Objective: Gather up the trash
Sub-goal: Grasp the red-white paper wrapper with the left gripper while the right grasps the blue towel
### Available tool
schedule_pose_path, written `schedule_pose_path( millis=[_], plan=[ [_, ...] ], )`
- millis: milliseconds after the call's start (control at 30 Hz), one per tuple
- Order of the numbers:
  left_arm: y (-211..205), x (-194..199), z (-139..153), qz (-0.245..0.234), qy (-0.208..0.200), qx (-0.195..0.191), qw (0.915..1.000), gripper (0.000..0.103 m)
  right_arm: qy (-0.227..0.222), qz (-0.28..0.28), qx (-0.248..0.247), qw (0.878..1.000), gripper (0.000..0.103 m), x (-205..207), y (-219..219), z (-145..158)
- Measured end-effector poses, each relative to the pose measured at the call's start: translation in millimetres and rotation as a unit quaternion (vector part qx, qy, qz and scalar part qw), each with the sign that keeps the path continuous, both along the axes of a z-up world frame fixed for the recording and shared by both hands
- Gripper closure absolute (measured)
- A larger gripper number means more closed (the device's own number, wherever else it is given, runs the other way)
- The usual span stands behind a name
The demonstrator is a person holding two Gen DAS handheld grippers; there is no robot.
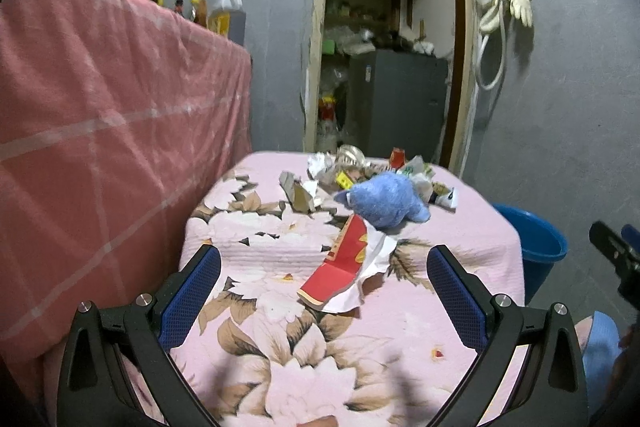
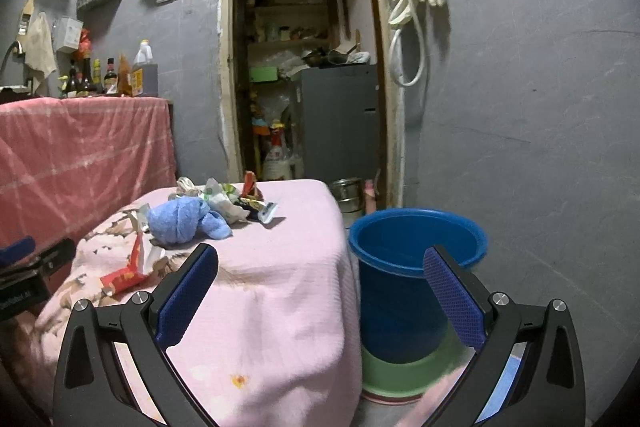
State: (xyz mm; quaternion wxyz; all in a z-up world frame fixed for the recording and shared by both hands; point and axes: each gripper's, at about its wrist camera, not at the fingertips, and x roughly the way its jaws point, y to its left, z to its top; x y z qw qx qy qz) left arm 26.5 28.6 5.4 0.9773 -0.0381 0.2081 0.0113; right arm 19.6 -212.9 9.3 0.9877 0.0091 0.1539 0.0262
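While my left gripper (image 1: 324,267) hangs wide open and empty above the torn red-and-white paper wrapper (image 1: 340,271), nothing touches it. My right gripper (image 2: 320,267), equally spread and empty, faces the round blue plastic bucket (image 2: 412,267).

Home kitchen corner, probably: sauce bottles (image 2: 94,77), pantry shelves (image 2: 288,39), fridge (image 2: 340,119).

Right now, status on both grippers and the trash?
Left gripper open, empty; right gripper open, empty. Red wrapper nearest, on table. Blue cloth fronts trash pile. Blue bucket clear.

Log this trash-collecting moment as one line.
left gripper: open | right gripper: open | red wrapper: on table | blue bucket: beside table
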Motion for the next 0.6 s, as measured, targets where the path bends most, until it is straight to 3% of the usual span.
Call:
schedule_pose_path(
  millis=[200,467,600],
  plan=[
    [12.3,35.5,-9.6,-0.029,0.06,-0.016,0.9977,0.002,0.015,0.018,0.04,0.999,0.0,34.8,-1.0,7.7],
    [16.2,66.7,-18.4,-0.074,0.118,-0.04,0.9894,0.003,0.055,0.06,0.039,0.996,0.0,77.3,15.0,-0.2],
    [17.3,82.8,-22.0,-0.104,0.147,-0.06,0.9817,0.011,0.084,0.069,0.056,0.992,0.0,94.0,15.0,-6.6]
  ],
)
